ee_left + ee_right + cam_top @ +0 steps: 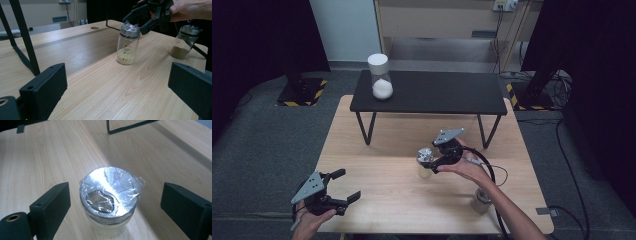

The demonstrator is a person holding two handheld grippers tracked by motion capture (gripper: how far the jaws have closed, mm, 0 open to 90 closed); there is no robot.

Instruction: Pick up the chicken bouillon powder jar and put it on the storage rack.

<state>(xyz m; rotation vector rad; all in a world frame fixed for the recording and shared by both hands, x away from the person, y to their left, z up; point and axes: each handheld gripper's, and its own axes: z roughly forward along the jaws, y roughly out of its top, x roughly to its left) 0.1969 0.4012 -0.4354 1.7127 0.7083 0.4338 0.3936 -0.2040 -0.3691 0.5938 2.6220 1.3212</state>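
From the high view, a small glass jar with a foil-and-film covered top stands upright near the middle of the wooden desk. The right gripper comes at it from the right, held in the person's right hand, with its jaws on either side of the jar's top; at this range the view does not show whether they touch it. A second jar stands near the desk's front right edge, partly behind the right forearm. The left gripper hangs over the front left corner, its jaws spread with nothing between them, well apart from both jars. A low black shelf stands on the far half of the desk and carries a tall white-capped container.

In the left gripper view, the left gripper's own two jaws rise wide apart at the bottom corners, bare wood between them. Beyond, the jar holds a layer of yellowish powder at its bottom, and the right gripper reaches down over its wrapped lid. The second jar, with a darker powder, stands behind and to the right.

In the right gripper view, the jar sits between the two jaws, closer to the left one. A clear gap of desk shows on each side, so the jaws are spread and not yet pinching the shiny crinkled lid.
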